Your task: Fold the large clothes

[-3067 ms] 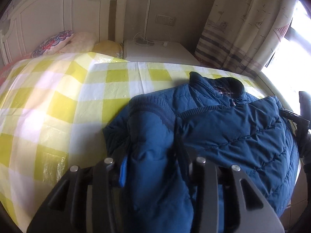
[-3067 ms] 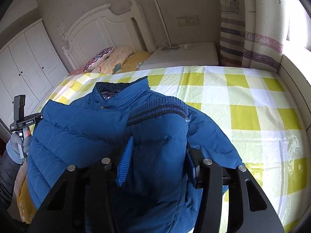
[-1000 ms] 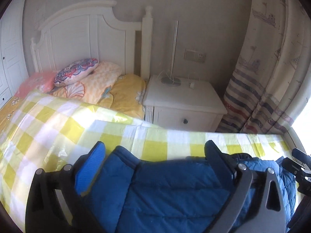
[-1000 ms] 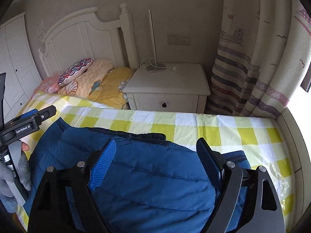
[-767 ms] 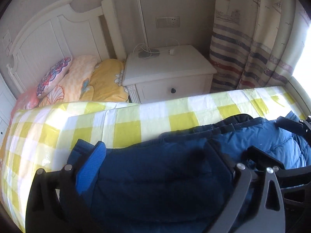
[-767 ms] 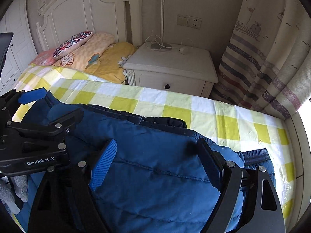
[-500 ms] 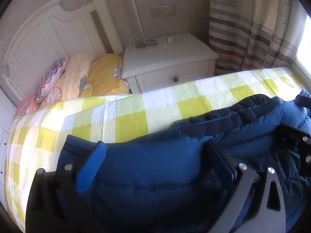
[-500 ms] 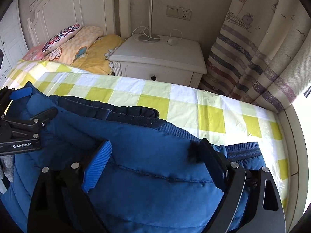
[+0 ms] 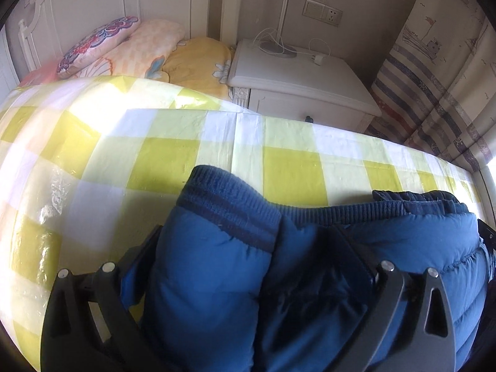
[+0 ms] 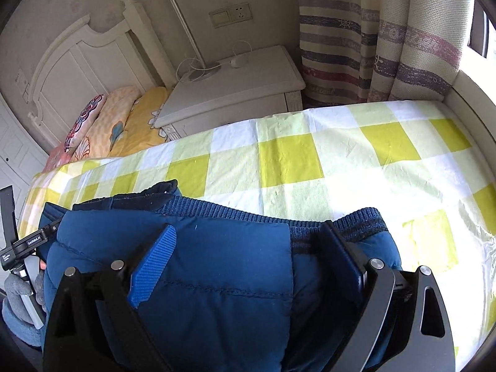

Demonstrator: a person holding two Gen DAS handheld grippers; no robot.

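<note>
**Blue Jacket Down on the Checked Tabletop**

Start on your left. Your left tongs (image 9: 248, 254) stand wide, with a fat roll of the blue jacket (image 9: 217, 279) bulging between the two sides. The jacket hides the pads, so you cannot tell if they press on it or just sit round it.

Now your right. Your right tongs (image 10: 248, 248) have just been opening, and they stand wide too. The blue pad (image 10: 153, 262) lies on top of the jacket (image 10: 223, 266), and the puffy cloth fills the gap. It looks like a loose hold, not a squeeze.

The jacket lies folded on the near part of the tabletop (image 10: 291, 161), ribbed edge (image 10: 235, 212) facing away from you.

What could go wrong? The jacket is puffy (like a pillow), so the fold may spring back up once you let go. A pad could also snag the ribbed edge and drag the fold crooked when you pull away.

The cloth on the tabletop is yellow and white squares, shiny and slippery looking, so the jacket may slide. Behind it are pillows (image 9: 124, 49), a white nightstand (image 10: 235, 83) with a lamp, and striped curtains (image 10: 372, 37).
</note>
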